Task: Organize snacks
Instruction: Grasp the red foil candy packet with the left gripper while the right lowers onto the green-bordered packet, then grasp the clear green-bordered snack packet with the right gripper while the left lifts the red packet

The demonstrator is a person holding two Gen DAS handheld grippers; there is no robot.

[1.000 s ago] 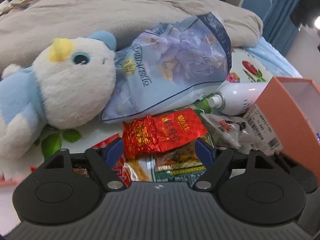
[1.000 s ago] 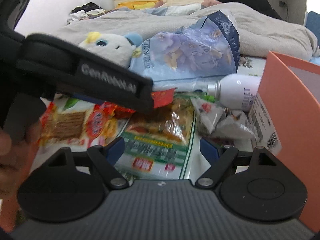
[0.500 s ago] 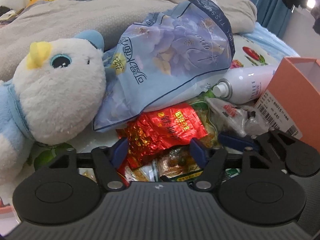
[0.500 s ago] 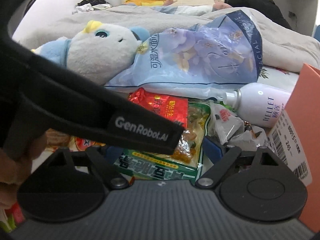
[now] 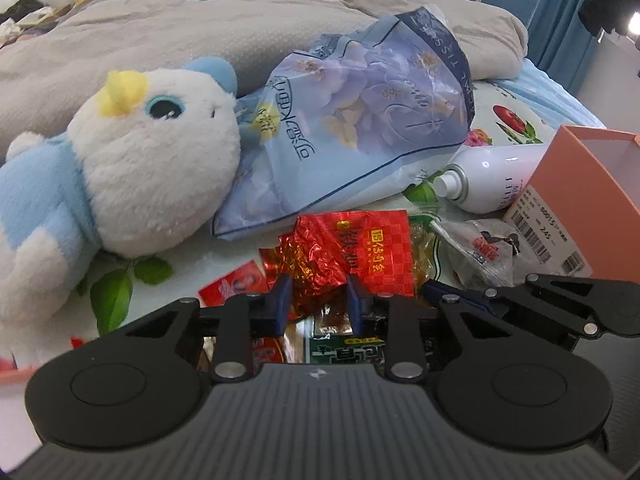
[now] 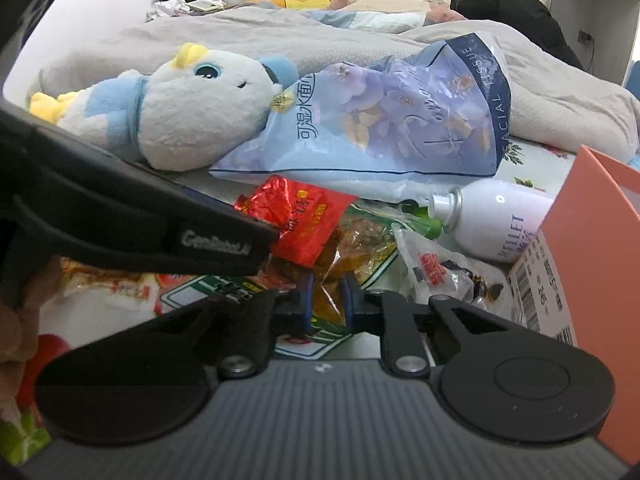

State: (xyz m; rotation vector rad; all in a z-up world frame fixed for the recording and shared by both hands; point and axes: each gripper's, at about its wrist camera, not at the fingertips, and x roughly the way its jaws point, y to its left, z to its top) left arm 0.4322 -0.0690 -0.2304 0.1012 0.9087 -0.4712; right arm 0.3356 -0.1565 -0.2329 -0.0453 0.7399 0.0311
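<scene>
The left tool (image 5: 316,286) has just closed, clamping the crinkled red foil snack packet (image 5: 352,250). At its 3 o'clock, the right tool (image 6: 325,286) has just closed on the clear green-printed snack bag (image 6: 340,256).

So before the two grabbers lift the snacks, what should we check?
1. Left gripper pinching the red foil packet: ok; its jaws have just been closing.
2. Right gripper pinching the clear green-label snack bag: ok; also just closed.
3. Red packet lies on that bag, so the lifts may tug each other: not ok.
4. Orange box open on top: ok.
5. Spray bottle beside the box, clear of both grips: ok.
</scene>
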